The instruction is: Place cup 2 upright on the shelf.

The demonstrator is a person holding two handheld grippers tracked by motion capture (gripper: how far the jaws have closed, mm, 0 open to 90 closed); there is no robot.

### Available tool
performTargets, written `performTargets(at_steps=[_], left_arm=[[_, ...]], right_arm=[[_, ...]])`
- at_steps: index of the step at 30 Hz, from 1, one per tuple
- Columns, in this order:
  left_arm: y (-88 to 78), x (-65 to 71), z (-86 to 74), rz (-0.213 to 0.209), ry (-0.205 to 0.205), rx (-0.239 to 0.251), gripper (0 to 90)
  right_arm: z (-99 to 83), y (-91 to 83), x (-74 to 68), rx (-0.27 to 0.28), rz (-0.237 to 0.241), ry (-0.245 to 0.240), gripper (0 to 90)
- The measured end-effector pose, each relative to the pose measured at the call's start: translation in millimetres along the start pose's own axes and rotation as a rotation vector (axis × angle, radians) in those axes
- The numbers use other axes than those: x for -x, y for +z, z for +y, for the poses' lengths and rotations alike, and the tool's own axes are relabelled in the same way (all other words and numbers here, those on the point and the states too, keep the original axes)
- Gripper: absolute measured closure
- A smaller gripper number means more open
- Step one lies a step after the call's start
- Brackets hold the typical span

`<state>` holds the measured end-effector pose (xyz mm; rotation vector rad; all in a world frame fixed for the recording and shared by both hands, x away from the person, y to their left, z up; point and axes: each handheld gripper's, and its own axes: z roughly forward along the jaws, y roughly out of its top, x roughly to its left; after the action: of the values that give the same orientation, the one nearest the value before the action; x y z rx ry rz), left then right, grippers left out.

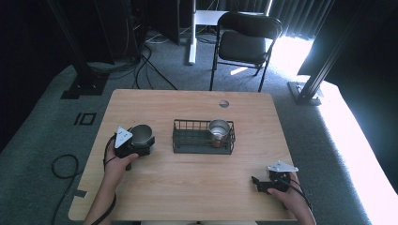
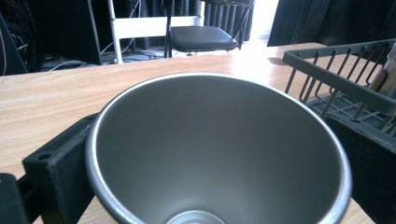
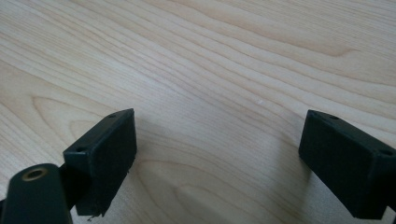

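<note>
Nearest to the person, the right tongs [image 1: 268, 183] rest low over the pale wooden worktop [image 1: 187, 187] at its near right corner. Their two black jaws are spread wide, with only bare wood between them, as the right gripper view shows. They hold nothing

A little farther in, on the left side, the left tongs [image 1: 133, 146] hold a round silver metal cup [image 1: 141, 134]. In the left gripper view this cup [image 2: 219, 149] sits right between the two black jaws, which press on its left and right sides. Its open mouth tips toward the camera, so you can look down inside it. The cup looks empty

Now the part that matters most. The dark green wire basket [image 1: 180, 140] lies to the right of the held cup, near the middle of the worktop and just beside it. The basket is long from left to right. Its left half is free. Another silver metal cup [image 1: 219, 130] already stands in its right half

So the left hand [image 1: 115, 161] is much nearer to the basket than the right hand [image 1: 293, 197]. I think the held cup should go across to the right and down into the free left half
</note>
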<state>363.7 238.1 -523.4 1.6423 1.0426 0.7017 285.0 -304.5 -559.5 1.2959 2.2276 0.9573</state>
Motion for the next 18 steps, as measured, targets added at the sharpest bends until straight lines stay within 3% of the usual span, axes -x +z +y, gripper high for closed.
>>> performTargets(at_steps=[9, 18], left_arm=[[0.8, 0.1, 1.4, 0.017, -0.009, -0.004, 9.4], [-3.5, 1.1, 11.8, -0.024, -0.009, 0.011, 9.6]], right_arm=[[0.0, 0.0, 0.0, 0.000, 0.000, 0.000, 10.8], [0.0, 0.0, 0.0, 0.000, 0.000, 0.000, 10.8]])
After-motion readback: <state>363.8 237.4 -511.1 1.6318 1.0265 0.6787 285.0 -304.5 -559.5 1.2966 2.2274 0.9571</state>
